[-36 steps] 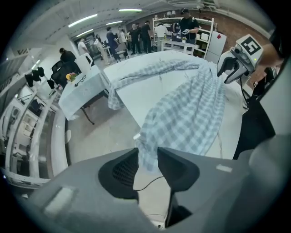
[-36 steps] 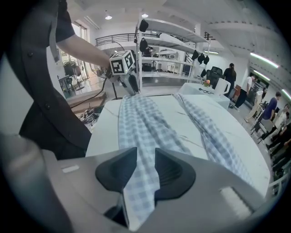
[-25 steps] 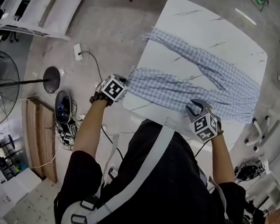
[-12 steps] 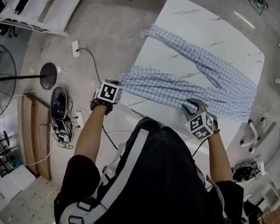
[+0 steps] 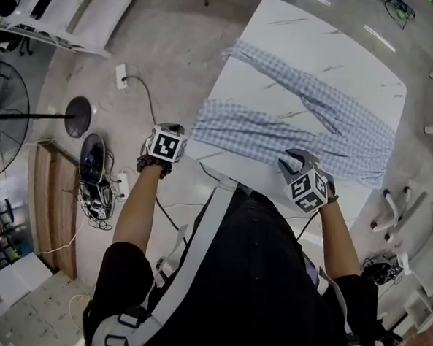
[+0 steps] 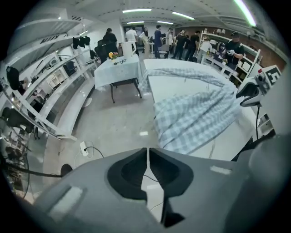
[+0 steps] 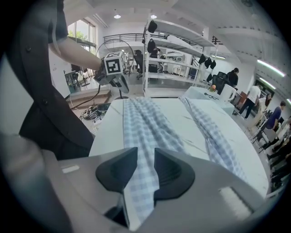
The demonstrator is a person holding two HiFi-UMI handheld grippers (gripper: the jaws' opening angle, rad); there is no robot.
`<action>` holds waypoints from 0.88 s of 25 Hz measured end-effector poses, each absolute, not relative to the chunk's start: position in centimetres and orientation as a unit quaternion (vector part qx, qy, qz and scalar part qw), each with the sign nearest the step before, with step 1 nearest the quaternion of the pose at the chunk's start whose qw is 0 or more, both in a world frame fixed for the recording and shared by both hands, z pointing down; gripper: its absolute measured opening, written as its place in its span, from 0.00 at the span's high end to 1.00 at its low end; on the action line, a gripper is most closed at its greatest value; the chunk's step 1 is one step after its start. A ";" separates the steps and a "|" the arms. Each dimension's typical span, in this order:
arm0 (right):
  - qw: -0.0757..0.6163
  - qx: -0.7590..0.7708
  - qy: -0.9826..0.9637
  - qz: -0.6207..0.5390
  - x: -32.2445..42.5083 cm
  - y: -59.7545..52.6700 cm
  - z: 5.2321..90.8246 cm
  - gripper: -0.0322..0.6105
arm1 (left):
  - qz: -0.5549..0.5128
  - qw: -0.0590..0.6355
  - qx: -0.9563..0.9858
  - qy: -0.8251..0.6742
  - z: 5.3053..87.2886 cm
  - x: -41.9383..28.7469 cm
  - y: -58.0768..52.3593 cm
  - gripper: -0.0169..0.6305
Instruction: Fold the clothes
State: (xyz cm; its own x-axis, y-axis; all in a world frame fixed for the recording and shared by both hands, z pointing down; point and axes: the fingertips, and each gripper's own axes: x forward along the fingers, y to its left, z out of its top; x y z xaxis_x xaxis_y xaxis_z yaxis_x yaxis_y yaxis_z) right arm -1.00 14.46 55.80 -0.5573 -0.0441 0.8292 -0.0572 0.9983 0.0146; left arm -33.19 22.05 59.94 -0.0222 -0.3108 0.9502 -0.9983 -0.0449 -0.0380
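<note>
Head view: the checked garment [image 5: 308, 116] is lying spread on the white marble table [image 5: 283, 34]. Two long parts are reaching toward the table's left side, and the wider part is sitting at the right edge. The left gripper [image 5: 171, 140] is hovering off the table's left edge, over the floor and just beside the end of the nearer long part. The right gripper [image 5: 294, 164] is sitting at the near edge of the table, on the garment's near hem. A fan base [image 5: 79, 116] and a power strip [image 5: 121, 75] are lying on the floor at left.

Left gripper view: the left gripper [image 6: 147, 159] is clenched, with its jaws meeting and only floor showing in the slit between them. No cloth is in the bite. The garment [image 6: 195, 118] is lying ahead on the table [image 6: 182, 86], with the right gripper [image 6: 254, 88] showing beyond it.

Right gripper view: the right gripper [image 7: 146, 168] is grasping the garment [image 7: 145, 127]. A band of checked cloth is running from the table [image 7: 111, 127] down between the two pads. The left gripper [image 7: 119, 84] is hanging past the far left corner.
</note>
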 end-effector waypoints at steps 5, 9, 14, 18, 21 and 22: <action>0.473 0.041 -0.880 0.011 -0.2 14.0 55.6 0.76 | 0.433 0.353 0.625 -0.545 58.7 -30.6 18.5 0.93; 0.477 0.075 -0.876 0.024 1.1 11.5 55.6 0.76 | 0.459 0.335 0.637 -0.522 58.3 -28.6 16.2 0.93; 0.469 0.142 -0.870 0.048 2.0 7.4 55.3 0.78 | 0.478 0.281 0.660 -0.507 56.2 -25.9 10.6 0.95; 0.462 0.188 -0.865 0.062 2.9 4.8 55.2 0.79 | 0.469 0.242 0.699 -0.483 54.6 -22.5 6.3 0.95; 0.456 0.216 -0.860 0.069 4.1 3.8 55.1 0.79 | 0.459 0.223 0.726 -0.461 54.2 -19.6 3.7 0.95; 0.454 0.227 -0.859 0.072 4.9 3.7 55.1 0.79 | 0.456 0.220 0.734 -0.453 54.2 -18.4 3.1 0.95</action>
